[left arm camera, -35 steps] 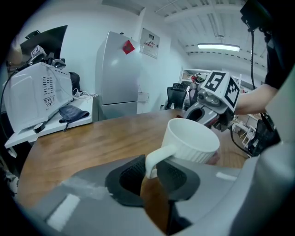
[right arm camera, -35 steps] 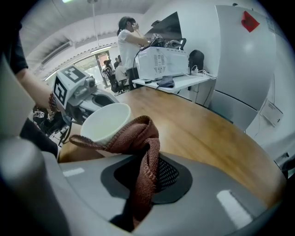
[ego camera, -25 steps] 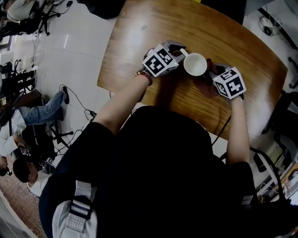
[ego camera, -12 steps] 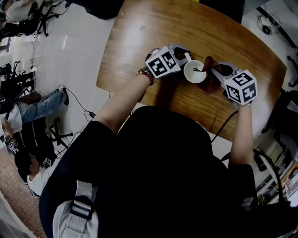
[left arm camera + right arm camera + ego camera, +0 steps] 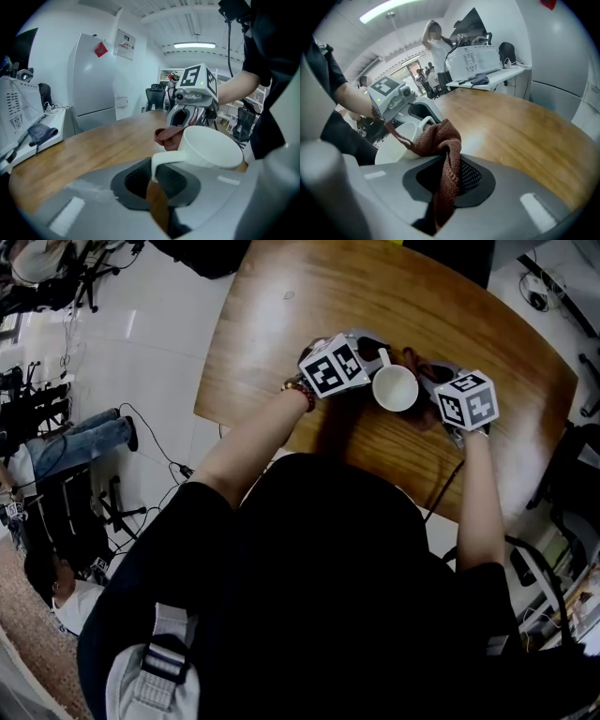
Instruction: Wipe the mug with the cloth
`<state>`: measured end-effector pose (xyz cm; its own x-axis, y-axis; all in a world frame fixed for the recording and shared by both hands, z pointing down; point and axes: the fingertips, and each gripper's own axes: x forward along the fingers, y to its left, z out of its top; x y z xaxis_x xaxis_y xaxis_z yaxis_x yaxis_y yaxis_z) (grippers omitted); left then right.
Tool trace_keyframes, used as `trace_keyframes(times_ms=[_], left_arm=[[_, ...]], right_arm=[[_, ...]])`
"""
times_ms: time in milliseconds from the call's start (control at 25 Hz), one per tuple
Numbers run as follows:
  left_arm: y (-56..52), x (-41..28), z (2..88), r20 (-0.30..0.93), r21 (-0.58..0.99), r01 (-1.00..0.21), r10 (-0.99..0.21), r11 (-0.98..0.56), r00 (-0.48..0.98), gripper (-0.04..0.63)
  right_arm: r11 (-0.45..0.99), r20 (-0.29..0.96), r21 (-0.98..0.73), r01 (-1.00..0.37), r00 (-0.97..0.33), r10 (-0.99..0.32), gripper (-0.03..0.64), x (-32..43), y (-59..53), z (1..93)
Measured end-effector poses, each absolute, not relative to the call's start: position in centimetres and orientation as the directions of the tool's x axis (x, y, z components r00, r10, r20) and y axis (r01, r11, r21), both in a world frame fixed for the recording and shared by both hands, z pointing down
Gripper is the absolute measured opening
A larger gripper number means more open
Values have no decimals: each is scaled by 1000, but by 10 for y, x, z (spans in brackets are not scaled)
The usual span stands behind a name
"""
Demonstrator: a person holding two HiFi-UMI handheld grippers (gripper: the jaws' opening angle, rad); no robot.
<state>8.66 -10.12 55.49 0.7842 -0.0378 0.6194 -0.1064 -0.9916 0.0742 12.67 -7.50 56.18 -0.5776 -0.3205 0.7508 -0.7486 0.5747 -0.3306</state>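
The oval wooden table [image 5: 309, 296] fills the upper part of the head view. Both forearms reach forward over it, the left one slanting toward 1 o'clock, the right one almost toward 12, and both grippers point down at a slant. The left gripper [image 5: 155, 177] is clamped on the handle of the white mug [image 5: 395, 388] from its 10 o'clock side. The right gripper [image 5: 446, 180], at the mug's 3 o'clock, pinches the brown cloth [image 5: 439, 139], which lies against the mug's outer wall.

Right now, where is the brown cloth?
The cloth is pinched in the right claw, just right of the white mug in the head view; the right gripper view shows it bunched against the mug.
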Motion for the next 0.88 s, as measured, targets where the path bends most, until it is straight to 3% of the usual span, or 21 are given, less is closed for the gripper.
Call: trace_keyframes(times_ms=[480, 880], left_arm=[[-101, 90, 557, 608, 103, -89, -8, -991, 794, 17], [-101, 93, 556, 584, 141, -91, 9, -986, 812, 20]], right_arm=[[763, 617, -334, -553, -740, -266, 51, 105, -93, 515], [676, 510, -494, -547, -812, -284, 51, 91, -107, 536]])
